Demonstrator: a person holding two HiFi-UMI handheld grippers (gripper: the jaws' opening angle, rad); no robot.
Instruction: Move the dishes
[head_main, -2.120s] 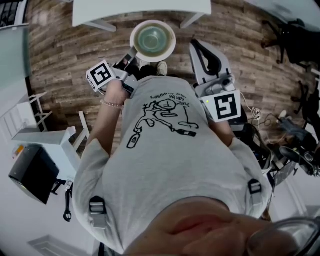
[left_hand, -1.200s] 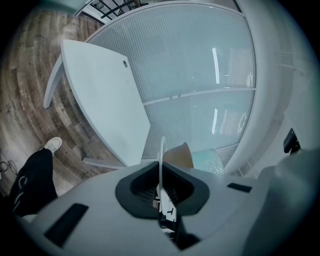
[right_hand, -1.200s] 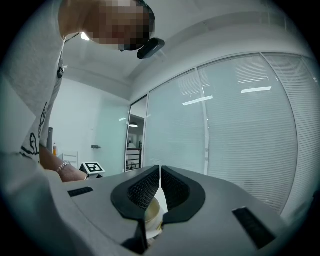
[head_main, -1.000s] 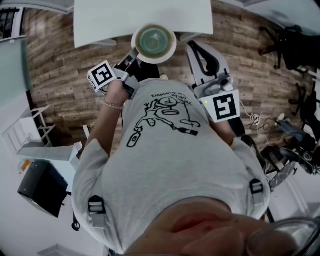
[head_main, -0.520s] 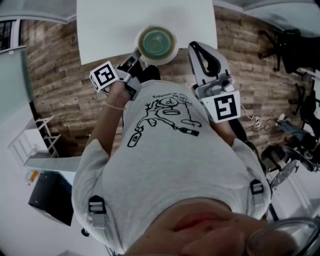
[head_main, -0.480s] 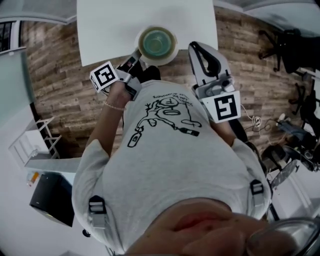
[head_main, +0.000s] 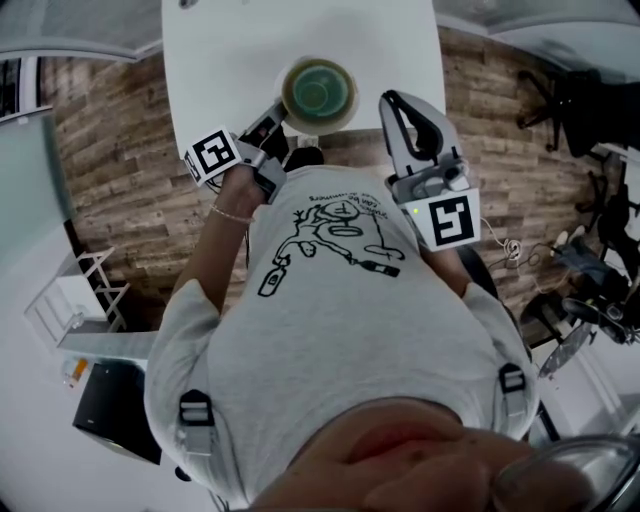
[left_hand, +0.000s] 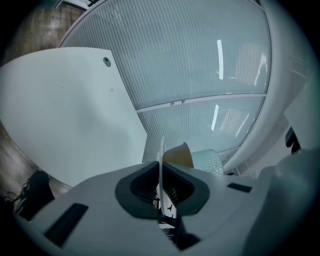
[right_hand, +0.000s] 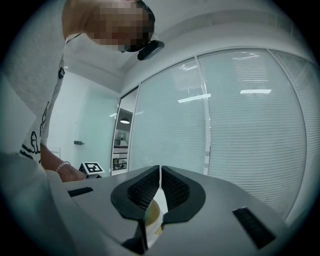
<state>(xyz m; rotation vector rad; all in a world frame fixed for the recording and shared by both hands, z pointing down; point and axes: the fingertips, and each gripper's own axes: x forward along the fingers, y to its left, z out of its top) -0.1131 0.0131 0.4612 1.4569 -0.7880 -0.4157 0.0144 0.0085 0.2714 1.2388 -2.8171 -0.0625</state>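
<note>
Table (head_main: 230, 60): white, rectangular, at the far side. One small round fitting (left_hand: 106, 61) is set in the top near a corner.
Floor (head_main: 120, 170): brown wooden planks. A white shelf unit (head_main: 80, 300) is stood on it at the left, black chairs (head_main: 585, 85) at the right.

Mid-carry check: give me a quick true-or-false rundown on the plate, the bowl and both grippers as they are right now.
1. The left gripper is shut on the rim of the plate. True.
2. The right gripper grips the plate too. False: its jaws are shut on nothing, and in the head view it is apart from the plate, to its right.
3. A bowl sits on the plate. True.
4. The plate is over bare wooden floor. False: the white table lies under it.
</note>
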